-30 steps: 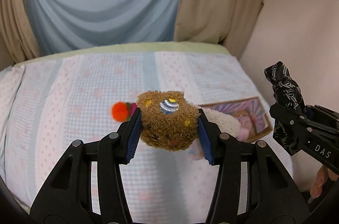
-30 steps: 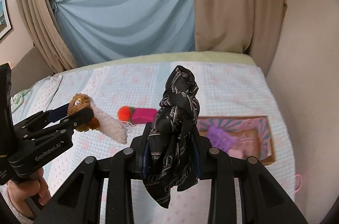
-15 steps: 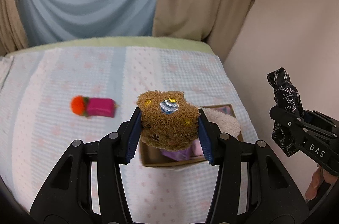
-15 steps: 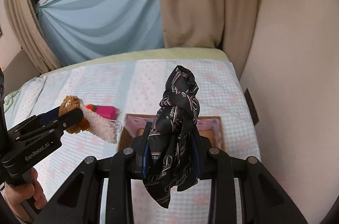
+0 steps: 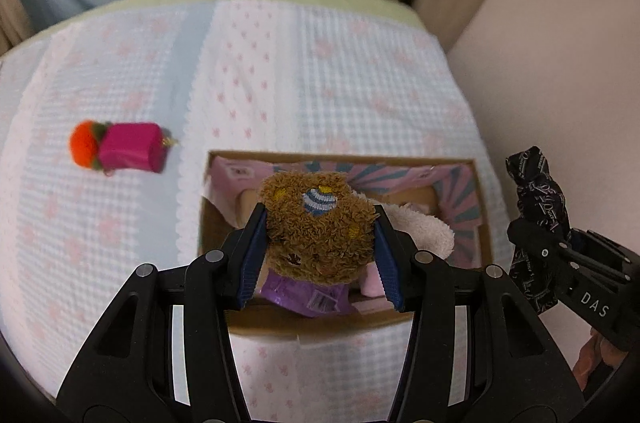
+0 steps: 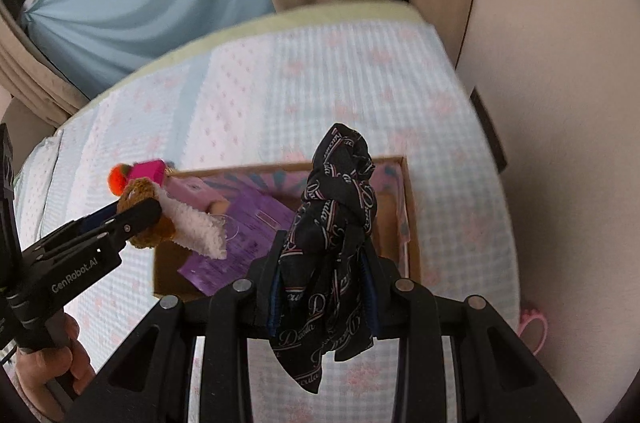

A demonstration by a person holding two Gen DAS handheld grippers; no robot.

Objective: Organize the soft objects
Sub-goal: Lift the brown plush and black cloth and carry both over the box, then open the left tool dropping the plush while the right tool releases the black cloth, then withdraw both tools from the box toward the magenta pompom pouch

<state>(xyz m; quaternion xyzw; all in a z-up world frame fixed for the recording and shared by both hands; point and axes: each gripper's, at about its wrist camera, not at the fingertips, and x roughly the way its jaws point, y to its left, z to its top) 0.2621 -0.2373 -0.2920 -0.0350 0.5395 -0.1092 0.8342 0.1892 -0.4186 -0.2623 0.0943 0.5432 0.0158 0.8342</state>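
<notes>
The brown curly-pile plush toy with a white fleece part (image 5: 318, 229) is pinched between the blue pads of the left gripper (image 5: 318, 255), held above the open cardboard box with a pink and teal printed lining (image 5: 460, 179). The black silky scarf with pale script lettering (image 6: 334, 243), bunched and knotted, is clamped in the right gripper (image 6: 322, 293), its tails hanging below the jaws, over the near edge of the same box.

Risks are judged as follows. A release made too far forward could land the plush on the box wall and let it tip out onto the pale blue and pink checked bedspread (image 5: 132, 243). The scarf's loose tails could snag on a pad and be dragged back out.

Counted: two grippers, one plush, one scarf, one box, one purple flat packet (image 6: 240, 235) inside it, one magenta block with an orange pompom (image 5: 120, 149) on the bedspread, left of the box.
</notes>
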